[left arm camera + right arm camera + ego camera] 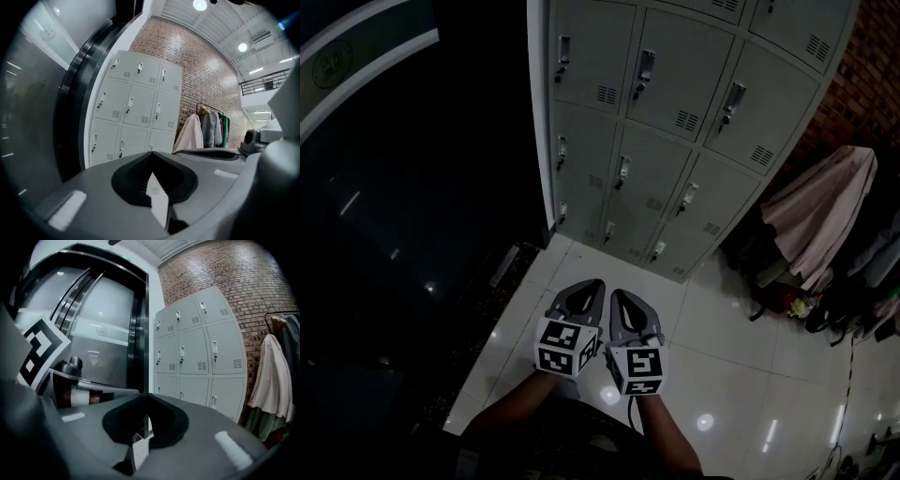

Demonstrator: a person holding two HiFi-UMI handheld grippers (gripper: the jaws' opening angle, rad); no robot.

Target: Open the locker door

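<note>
A grey bank of lockers (675,103) stands ahead, three columns wide, every door closed, each with a small latch handle (644,67). It also appears in the left gripper view as lockers (136,105) and in the right gripper view as lockers (201,348). My left gripper (591,286) and right gripper (621,297) hang side by side low over the white tiled floor, well short of the lockers. Both are shut, tips together, nothing between them. The left gripper (151,154) and right gripper (146,395) each point toward the lockers.
A dark glass wall (412,187) runs along the left, next to the lockers. A pale coat (825,211) hangs on a clothes rack at the right, in front of a brick wall (872,84). Bags and cables (825,319) lie on the floor below it.
</note>
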